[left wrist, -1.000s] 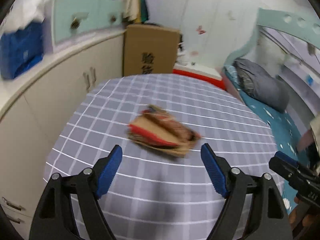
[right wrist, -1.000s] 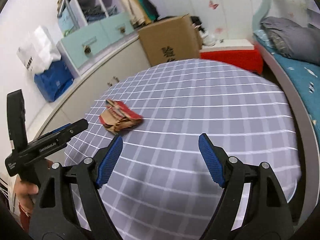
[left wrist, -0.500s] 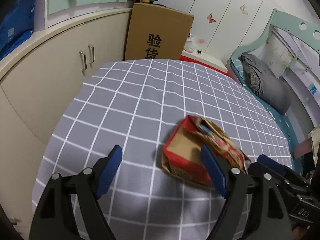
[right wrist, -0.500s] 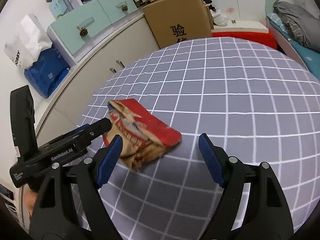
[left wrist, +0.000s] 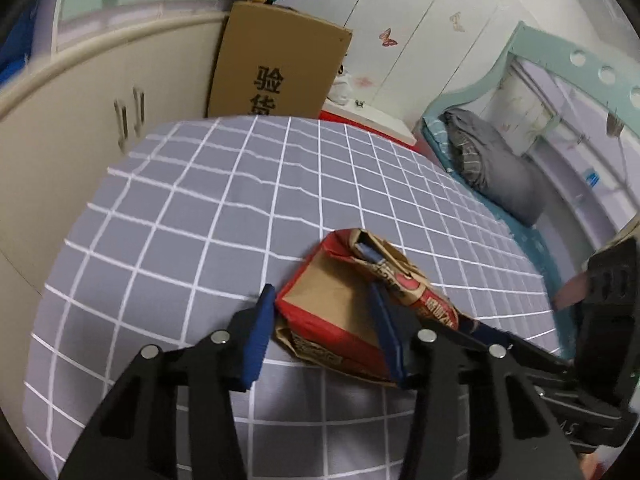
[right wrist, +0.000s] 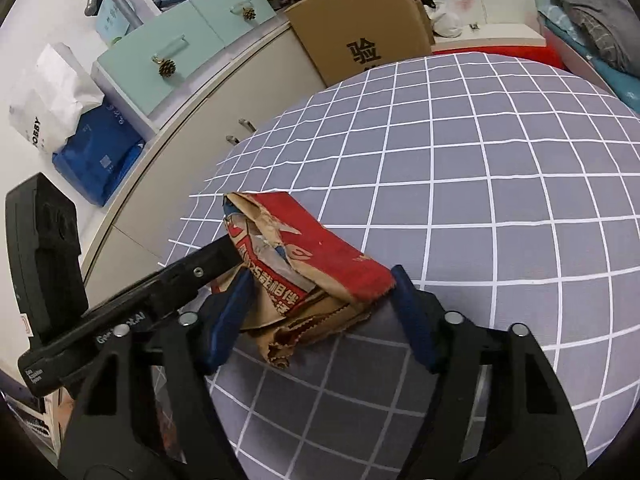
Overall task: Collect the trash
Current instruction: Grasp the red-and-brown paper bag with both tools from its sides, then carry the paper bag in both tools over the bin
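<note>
A crumpled red and brown paper bag point(left wrist: 352, 308) lies on the grey checked tablecloth point(left wrist: 200, 216). My left gripper point(left wrist: 326, 334) has its blue pads on both sides of the bag's near end, closing on it. In the right wrist view the same bag point(right wrist: 304, 268) sits between the blue pads of my right gripper point(right wrist: 320, 316), which reach around its near edge. The left gripper's black body point(right wrist: 132, 308) enters from the left and touches the bag. Whether either gripper's grip is firm is hard to judge.
A cardboard box point(left wrist: 276, 68) stands behind the table. A cream cabinet point(left wrist: 80, 108) runs along the left with teal drawers point(right wrist: 180, 36) and a blue bag point(right wrist: 100, 156) on top. A bed with a grey pillow point(left wrist: 496, 176) lies to the right.
Both grippers moved in on the bag from opposite sides and narrowed. The bag now sits between both pairs of pads; half a second ago it lay ahead of the wide-open jaws.
</note>
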Demonstrator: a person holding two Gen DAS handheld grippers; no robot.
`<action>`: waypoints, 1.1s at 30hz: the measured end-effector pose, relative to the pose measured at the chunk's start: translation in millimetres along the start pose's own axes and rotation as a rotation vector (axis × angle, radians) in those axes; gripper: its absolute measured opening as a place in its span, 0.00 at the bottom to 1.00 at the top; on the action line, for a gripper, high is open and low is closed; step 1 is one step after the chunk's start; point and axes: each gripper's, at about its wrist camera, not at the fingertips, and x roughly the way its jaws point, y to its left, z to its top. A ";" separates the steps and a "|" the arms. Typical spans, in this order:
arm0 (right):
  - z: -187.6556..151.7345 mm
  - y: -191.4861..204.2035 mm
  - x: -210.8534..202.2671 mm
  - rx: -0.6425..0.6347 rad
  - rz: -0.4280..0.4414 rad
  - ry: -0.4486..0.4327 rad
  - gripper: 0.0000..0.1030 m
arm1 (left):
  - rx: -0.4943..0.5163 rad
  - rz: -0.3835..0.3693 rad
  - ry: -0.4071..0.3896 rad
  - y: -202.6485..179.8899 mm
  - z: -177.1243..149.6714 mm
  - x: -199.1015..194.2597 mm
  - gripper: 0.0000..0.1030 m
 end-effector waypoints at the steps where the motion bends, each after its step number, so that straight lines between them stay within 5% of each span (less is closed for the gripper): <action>1: 0.0 -0.6 -0.6 0.000 0.001 -0.003 0.64 | 0.011 0.007 -0.004 -3.7 -1.2 -0.7 0.46; 14: -4.0 -18.3 -51.4 0.010 0.045 -0.075 0.63 | 0.065 0.034 -0.071 -57.3 -6.3 -33.1 0.44; 23: -11.7 -67.6 -144.1 0.060 0.054 -0.198 0.63 | 0.221 0.008 -0.136 -168.4 -13.6 -62.5 0.44; 33: -42.9 -175.5 -253.7 0.199 -0.001 -0.348 0.63 | 0.404 -0.092 -0.128 -329.7 -45.8 -47.6 0.44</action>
